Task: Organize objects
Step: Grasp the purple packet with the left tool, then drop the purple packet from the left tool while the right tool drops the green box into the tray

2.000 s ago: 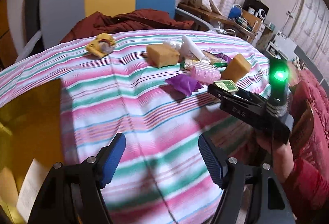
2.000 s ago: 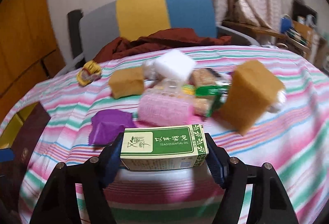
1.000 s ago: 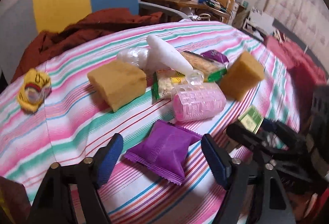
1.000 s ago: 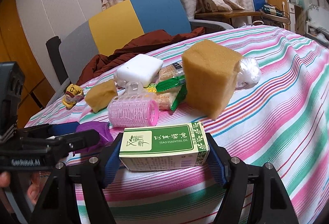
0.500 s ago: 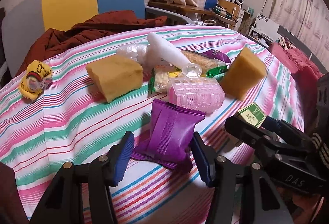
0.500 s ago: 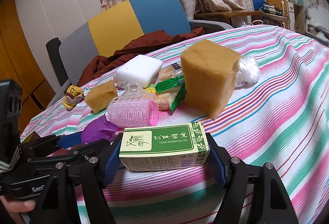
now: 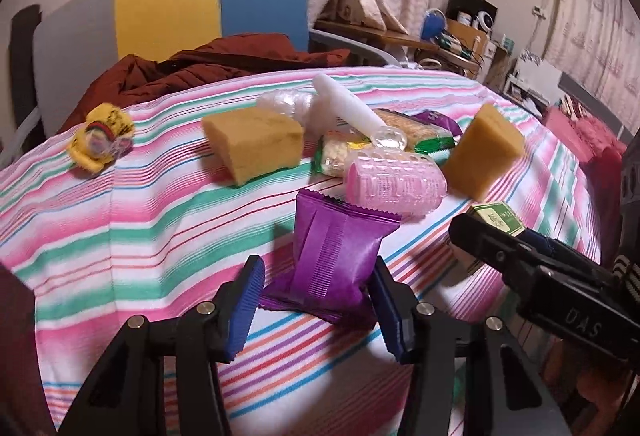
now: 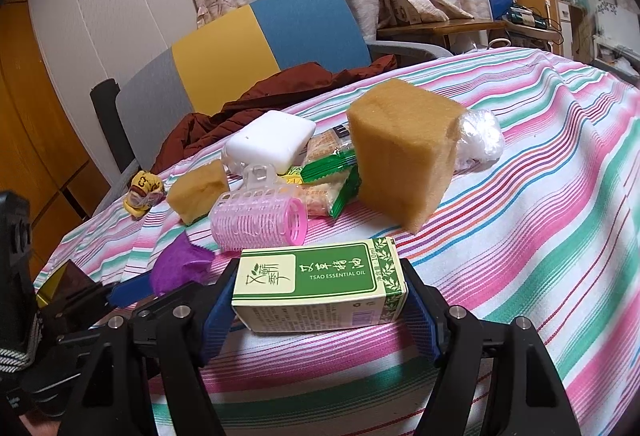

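Left gripper [image 7: 316,300] stands low over the striped tablecloth [image 7: 132,236] with its jaws closing around a purple sachet [image 7: 334,256]; the sachet sits between the blue pads [image 7: 248,304], bent upward at its far end, the right pad against its edge, while a narrow gap shows at the left pad, so a firm pinch cannot be confirmed. Right gripper [image 8: 320,312] is pinching a green and cream essential oil box [image 8: 320,286] across its short ends, box level and label facing up, held just above the cloth. Taking the pink hair roller [image 8: 260,222] as reference: the sachet lies just in front of it on the near side, touching or nearly touching it; the box is held in front of the roller, to its right as seen from the left wrist. A clear clip [image 8: 258,175] rests on top of the roller. Behind the roller lie snack packets with green ends [image 8: 332,171], and a white flat case [image 8: 272,139] rests on them, tilted. One tan sponge block [image 8: 400,151] stands beside the roller, right of the packets, with a crumpled clear wrapper [image 8: 480,135] beyond it. A second tan sponge block [image 7: 254,141] lies on the roller's other side. A small yellow toy [image 7: 100,141] sits well apart from the roller, near the cloth's far edge. Beyond the roller stands a chair with grey, yellow and blue panels [image 8: 256,43], dark red fabric [image 8: 288,87] heaped on it.
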`<state>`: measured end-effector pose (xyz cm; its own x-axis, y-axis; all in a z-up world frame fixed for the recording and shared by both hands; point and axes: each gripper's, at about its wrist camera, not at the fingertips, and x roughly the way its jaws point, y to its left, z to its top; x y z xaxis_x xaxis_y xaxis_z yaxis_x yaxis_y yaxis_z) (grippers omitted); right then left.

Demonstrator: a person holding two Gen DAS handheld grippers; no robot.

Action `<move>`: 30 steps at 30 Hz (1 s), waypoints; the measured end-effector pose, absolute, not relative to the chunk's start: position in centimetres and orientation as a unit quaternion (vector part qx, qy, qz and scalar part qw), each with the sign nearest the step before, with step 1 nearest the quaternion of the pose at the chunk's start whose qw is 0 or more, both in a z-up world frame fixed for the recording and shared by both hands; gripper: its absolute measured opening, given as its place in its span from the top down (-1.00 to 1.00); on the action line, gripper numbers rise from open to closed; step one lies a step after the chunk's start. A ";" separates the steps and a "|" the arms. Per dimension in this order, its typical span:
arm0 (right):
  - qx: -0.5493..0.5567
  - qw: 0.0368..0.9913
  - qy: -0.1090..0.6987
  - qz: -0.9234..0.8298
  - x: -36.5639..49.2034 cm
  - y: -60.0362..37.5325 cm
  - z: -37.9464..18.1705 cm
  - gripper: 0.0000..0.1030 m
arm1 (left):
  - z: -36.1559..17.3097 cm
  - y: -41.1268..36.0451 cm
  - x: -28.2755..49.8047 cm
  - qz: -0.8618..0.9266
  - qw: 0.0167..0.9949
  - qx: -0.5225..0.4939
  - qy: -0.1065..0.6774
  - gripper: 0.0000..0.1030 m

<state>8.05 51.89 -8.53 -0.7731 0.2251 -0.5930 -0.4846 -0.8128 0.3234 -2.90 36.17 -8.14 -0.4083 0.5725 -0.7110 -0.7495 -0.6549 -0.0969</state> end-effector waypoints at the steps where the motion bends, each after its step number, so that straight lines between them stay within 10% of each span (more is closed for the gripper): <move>1: -0.274 0.195 0.236 0.912 8.1 51.9 -8.5 -0.44 | -8.1 35.9 -2.9 0.834 0.393 -0.371 0.113 -0.03; 30: -0.276 0.178 0.210 0.921 8.6 46.5 -5.6 -0.44 | -6.1 24.1 2.7 0.838 0.408 -0.360 -0.043 -0.02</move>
